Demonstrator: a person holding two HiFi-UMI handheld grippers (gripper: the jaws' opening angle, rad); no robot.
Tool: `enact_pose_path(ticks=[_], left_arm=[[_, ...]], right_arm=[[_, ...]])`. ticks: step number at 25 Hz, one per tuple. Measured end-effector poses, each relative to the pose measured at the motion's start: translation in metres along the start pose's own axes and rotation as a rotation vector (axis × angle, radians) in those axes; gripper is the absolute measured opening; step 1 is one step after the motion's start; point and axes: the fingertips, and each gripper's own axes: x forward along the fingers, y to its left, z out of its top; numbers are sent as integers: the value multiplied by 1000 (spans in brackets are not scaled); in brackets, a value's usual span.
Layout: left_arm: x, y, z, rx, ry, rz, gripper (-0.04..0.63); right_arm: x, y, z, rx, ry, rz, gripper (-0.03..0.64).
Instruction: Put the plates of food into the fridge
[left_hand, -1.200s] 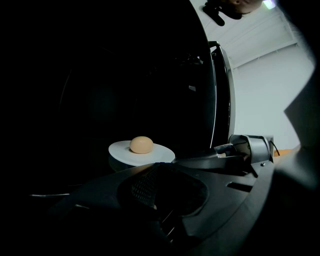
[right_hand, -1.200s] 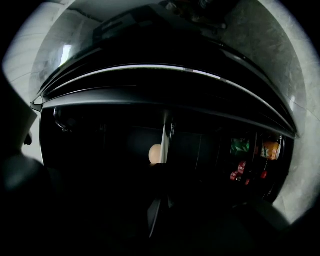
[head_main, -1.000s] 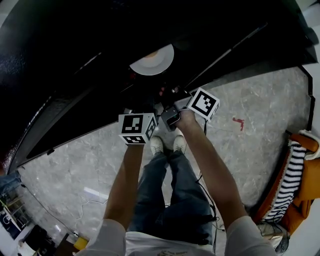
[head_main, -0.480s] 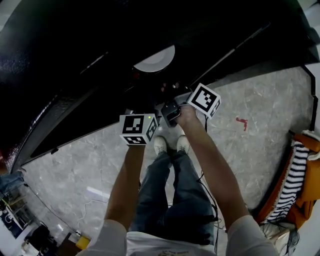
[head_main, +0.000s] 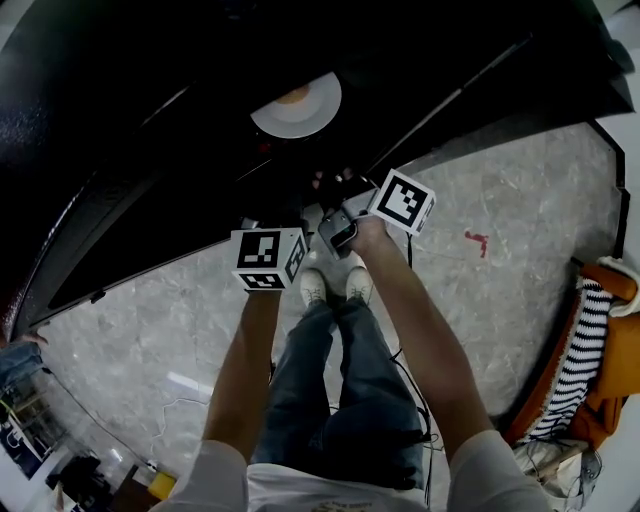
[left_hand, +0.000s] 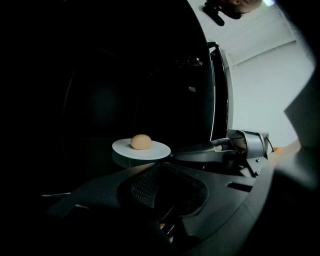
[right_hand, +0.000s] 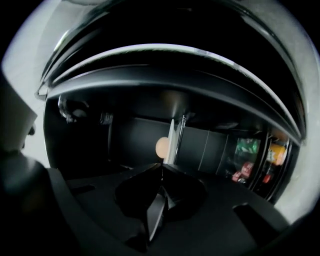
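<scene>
Right gripper (right_hand: 162, 167) clamping rim of white plate (left_hand: 141, 149); I am seeing plate sitting level inside dark fridge (head_main: 130, 130), round tan food item (left_hand: 141, 141) resting at plate's centre; left gripper (left_hand: 156, 169) hanging just beside, jaws pressed together on nothing; whether plate is touching shelf, I cannot tell

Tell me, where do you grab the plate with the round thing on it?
Take the plate by its thin rim, from the side, one jaw above and one below. It sits level with the round food in its middle, so an edge grip stays off the food. The right gripper pinches it that way.
</scene>
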Motion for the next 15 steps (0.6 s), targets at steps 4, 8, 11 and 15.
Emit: enact_pose_path(ticks=[4,8,11,15], left_arm=[[-1,-6,-3,-9,10,-32,6],[-7,-7,-6,-19,8,-22,6],[-14,-8,-6,-53,-6,-4,6],[-16,-20,-4,-34,-16,-16,6]], right_arm=[[-5,3,-10,-109,58,-19,12],[-19,3,-16,-177,76,-39,11],[-36,2,-22,-276,63,-87,11],[-54,4,-19,-436,44,-115,11]])
